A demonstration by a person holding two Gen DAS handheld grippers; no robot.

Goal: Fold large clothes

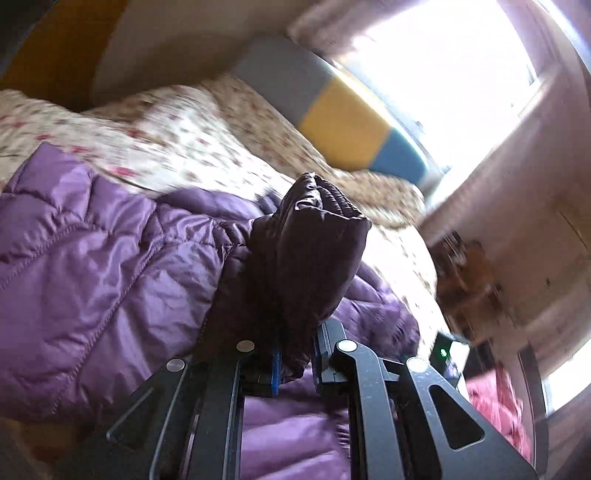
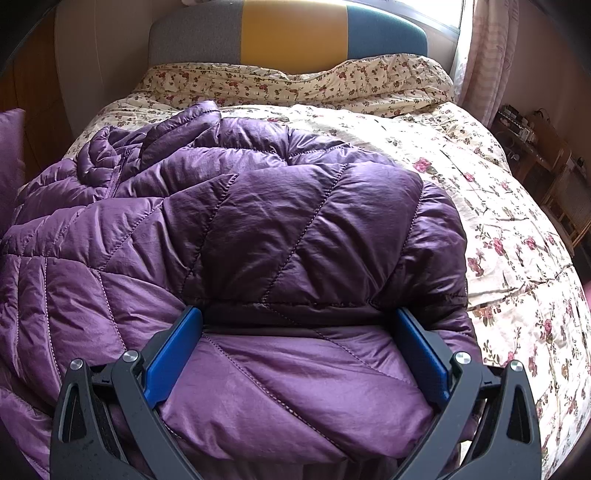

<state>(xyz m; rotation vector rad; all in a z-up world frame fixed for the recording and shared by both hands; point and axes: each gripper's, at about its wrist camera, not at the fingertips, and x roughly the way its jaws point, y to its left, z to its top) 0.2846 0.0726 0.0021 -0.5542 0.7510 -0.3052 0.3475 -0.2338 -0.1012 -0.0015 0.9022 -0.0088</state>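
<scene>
The quilted, glossy purple puffer jacket lies on the floral duvet, likely light and slippery, best pinched at seams; left gripper clamps its cuff, right gripper straddles a fold, jaws apart.

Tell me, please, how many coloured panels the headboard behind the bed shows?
3, side by side in the right wrist view: a grey panel on the left, a yellow panel in the middle, a blue panel on the right. The floral duvet hides their lower edges.
</scene>
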